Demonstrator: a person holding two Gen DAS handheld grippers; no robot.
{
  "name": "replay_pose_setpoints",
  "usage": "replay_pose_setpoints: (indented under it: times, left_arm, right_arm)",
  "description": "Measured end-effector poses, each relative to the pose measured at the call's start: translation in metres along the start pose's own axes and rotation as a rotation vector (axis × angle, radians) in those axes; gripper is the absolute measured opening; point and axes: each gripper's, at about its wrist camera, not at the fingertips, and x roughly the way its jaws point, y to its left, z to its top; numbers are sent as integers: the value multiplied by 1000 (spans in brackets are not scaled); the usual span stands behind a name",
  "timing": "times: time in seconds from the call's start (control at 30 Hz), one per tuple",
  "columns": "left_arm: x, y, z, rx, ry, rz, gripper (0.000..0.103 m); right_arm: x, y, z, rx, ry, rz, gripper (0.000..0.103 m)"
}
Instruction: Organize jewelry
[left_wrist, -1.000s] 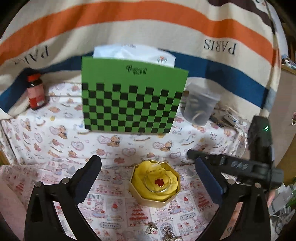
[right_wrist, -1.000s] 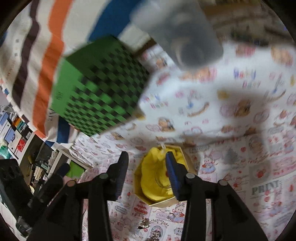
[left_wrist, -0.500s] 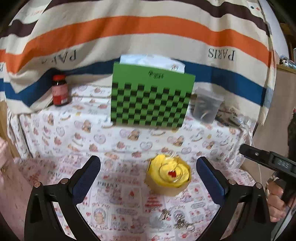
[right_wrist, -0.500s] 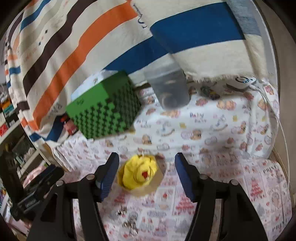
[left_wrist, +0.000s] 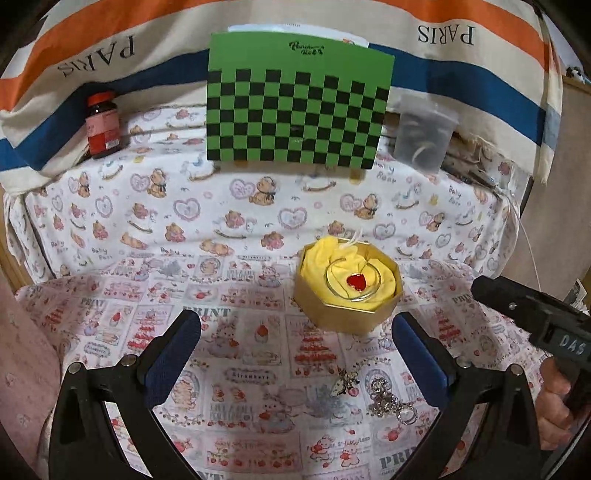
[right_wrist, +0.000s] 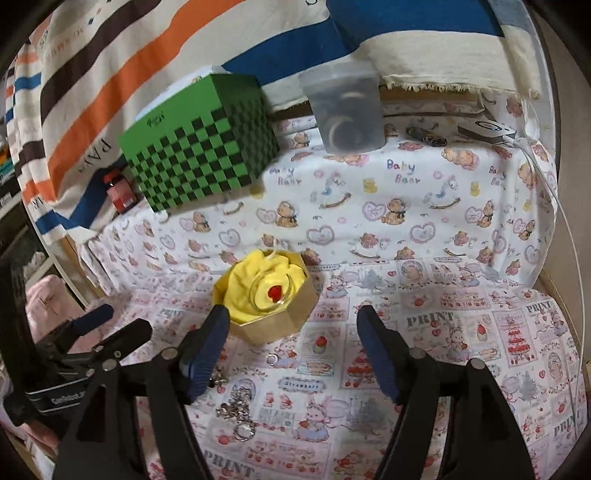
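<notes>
Here, the left gripper and right gripper hover with fingers spread, empty. Loose silver jewelry pieces lie on the printed cloth just before the octagonal gold box with yellow lining; pinch one piece low, singly.

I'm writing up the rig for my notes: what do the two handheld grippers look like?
Both the left gripper and the right gripper share one build: black angular plastic arms with silver rivets, each ending in dark blue pads. The right gripper's body bears white "DAS" lettering; the left's carries a white-lettered label.
</notes>
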Motion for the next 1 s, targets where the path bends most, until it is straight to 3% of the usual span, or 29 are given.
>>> replay_pose_setpoints:
  times: [0.2, 0.37, 0.47, 0.53, 0.73, 1.0]
  left_arm:
    - [16, 10, -2, -49, 63, -47, 99]
    - [40, 4, -10, -21, 148, -82, 58]
    - [53, 0, -17, -31, 229, -197, 35]
    - [58, -1, -20, -47, 257, -260, 28]
    - [65, -4, -23, -68, 303, -332, 20]
    - [75, -9, -28, -29, 337, -305, 16]
  right_arm:
    - [9, -5, -2, 11, 25, -34, 69]
    - [15, -3, -5, 7, 46, -48, 69]
    - [18, -1, -7, 6, 67, -38, 69]
    - [18, -1, -7, 5, 73, -37, 69]
    - [18, -2, -6, -4, 80, -53, 69]
    - [22, -3, -7, -14, 88, -81, 70]
